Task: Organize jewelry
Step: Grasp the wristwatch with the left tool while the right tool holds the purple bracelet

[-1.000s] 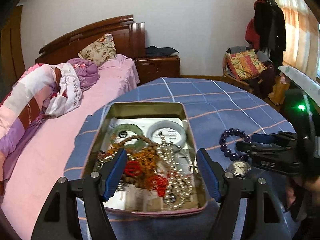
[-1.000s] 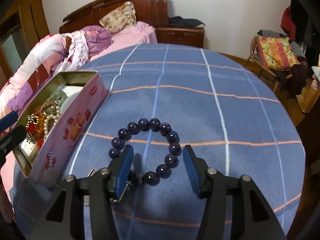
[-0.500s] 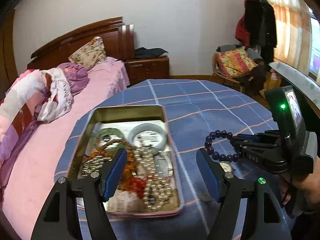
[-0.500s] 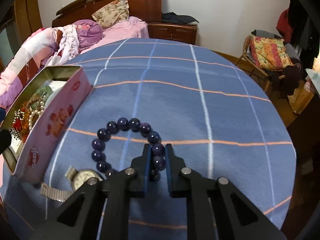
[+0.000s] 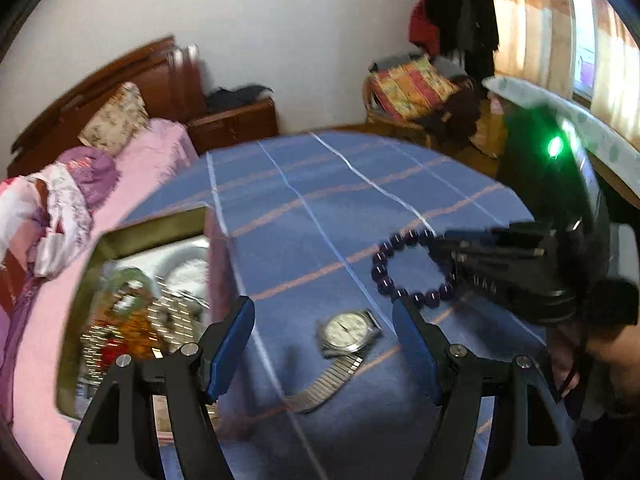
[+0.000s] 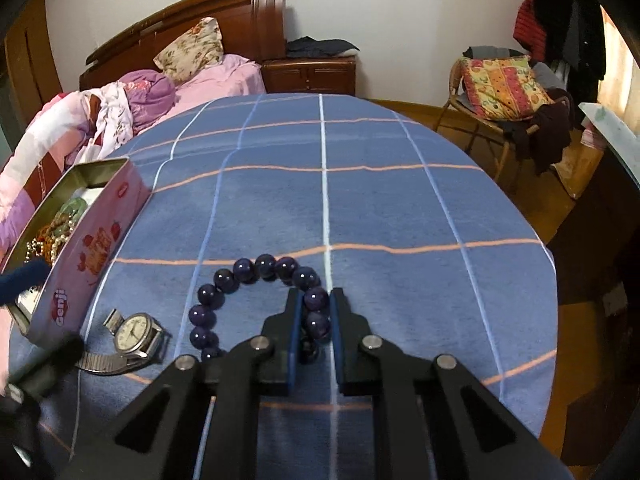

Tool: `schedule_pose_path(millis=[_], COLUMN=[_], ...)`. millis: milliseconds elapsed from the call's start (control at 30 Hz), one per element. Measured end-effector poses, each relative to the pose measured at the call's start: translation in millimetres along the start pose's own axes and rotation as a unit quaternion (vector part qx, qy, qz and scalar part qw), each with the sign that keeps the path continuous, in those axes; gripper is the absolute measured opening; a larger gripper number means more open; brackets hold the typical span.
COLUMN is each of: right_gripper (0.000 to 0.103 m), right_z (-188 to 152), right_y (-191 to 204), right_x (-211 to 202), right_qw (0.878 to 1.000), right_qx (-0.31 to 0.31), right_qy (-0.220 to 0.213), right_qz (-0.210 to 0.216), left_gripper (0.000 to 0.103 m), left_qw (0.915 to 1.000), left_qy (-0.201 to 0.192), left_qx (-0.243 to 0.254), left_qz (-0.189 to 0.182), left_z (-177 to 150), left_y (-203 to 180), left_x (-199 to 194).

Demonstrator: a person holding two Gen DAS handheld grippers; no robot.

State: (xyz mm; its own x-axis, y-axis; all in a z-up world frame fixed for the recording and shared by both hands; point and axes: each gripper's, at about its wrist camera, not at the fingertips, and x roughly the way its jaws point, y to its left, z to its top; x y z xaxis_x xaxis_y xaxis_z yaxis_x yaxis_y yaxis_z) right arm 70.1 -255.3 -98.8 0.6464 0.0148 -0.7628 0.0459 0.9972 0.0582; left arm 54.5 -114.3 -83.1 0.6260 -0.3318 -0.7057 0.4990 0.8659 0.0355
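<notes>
The purple bead bracelet [image 6: 256, 292] sits pinched in the right claw [image 6: 314, 316] above the blue tabletop [image 6: 400, 208]. The left claw [image 5: 324, 344] gapes wide over the wristwatch [image 5: 348, 332], beside the tin [image 6: 92, 248].

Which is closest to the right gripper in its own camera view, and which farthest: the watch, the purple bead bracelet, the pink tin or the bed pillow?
1. Purple bead bracelet: clamped in the right gripper.
2. Watch: on the cloth, lower left.
3. Pink tin: left edge, past the watch.
4. Pillow: on the bed, far back.
</notes>
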Motion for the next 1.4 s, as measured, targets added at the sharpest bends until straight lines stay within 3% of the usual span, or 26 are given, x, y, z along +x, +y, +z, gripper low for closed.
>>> schedule_pose_path(millis=[267,533,700,1233,1300,1400], right_gripper=[0.016,0.016,0.016,0.016,0.016,0.016], right_z=[-1,-1,-2,-2,-1,-2], right_y=[-1,3,7,8,8,9], right_x=[2,4,3,-1,-3,-6], right_qw=[1.0,1.0,1.0,1.0,0.999,0.999], right_qx=[0.004,-0.005,-0.012,-0.008,-0.007,-0.01], right_qy=[0.0,0.003,-0.001,-0.009,-0.014,-0.021], right_qz=[0.009,0.016,0.021,0.028,0.03,0.032], left_gripper=[0.072,0.071,0.043,0.036,0.002,0.001], left_qw=[0.9978,0.9973,0.9968,0.9983,0.9981,0.9983], left_qy=[0.061,0.064,0.053,-0.007,-0.011,-0.019], left_qx=[0.013,0.036,0.06,0.046,0.043,0.04], left_qz=[-0.023,0.0,0.008,-0.035,-0.041,-0.036], left_z=[-4,-3,-7,-2,1,5], left_y=[-8,-13,-15,-5,-4,-2], left_x=[29,41,37,11,7,2])
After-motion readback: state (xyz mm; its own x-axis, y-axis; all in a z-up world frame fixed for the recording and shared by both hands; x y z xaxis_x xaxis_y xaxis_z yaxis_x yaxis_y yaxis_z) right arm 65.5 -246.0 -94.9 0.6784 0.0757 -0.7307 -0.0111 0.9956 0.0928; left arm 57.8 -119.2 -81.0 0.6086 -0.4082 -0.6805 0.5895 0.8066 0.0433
